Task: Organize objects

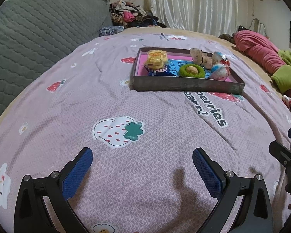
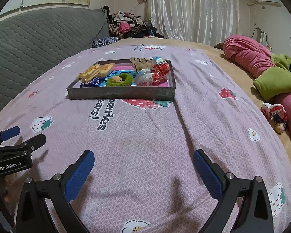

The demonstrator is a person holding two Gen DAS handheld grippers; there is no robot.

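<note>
I hold both claws low over the bed, each on the near side of the tray and well apart from it. The left claw [image 1: 142, 167] has its blue pads spread wide with nothing between them; the right claw [image 2: 143, 168] stands the same, jaws apart and empty. From the right wrist view I see the left claw's fingers at the left edge, also parted.

The tray [image 1: 186, 85] [image 2: 122, 94], a shallow dark box with a pink floor, rests on the pink strawberry-print bedspread [image 1: 126, 106] [image 2: 155, 136]. Inside it, at the tray's left end, lie yellow snack packets [image 1: 157, 58] [image 2: 96, 71] on a blue packet [image 1: 158, 70]. Near the tray's front wall sits a green fuzzy ring [image 1: 192, 70] [image 2: 119, 80] with a walnut [image 1: 192, 69] lying in its hole. At the tray's right end are two foil-wrapped toy eggs [image 1: 220, 70] [image 2: 145, 77], and behind them a beige plush toy [image 1: 200, 57].

Beyond the tray I note white curtains [image 2: 192, 11] and a heap of clothes [image 2: 128, 27]; left of it a grey quilted cover [image 1: 38, 35]; right of it a red and green rolled blanket [image 2: 261, 66] and a small doll [image 2: 275, 114].

The print on the tray floor is partly covered and I cannot read it. The plush toy's form is unclear.
</note>
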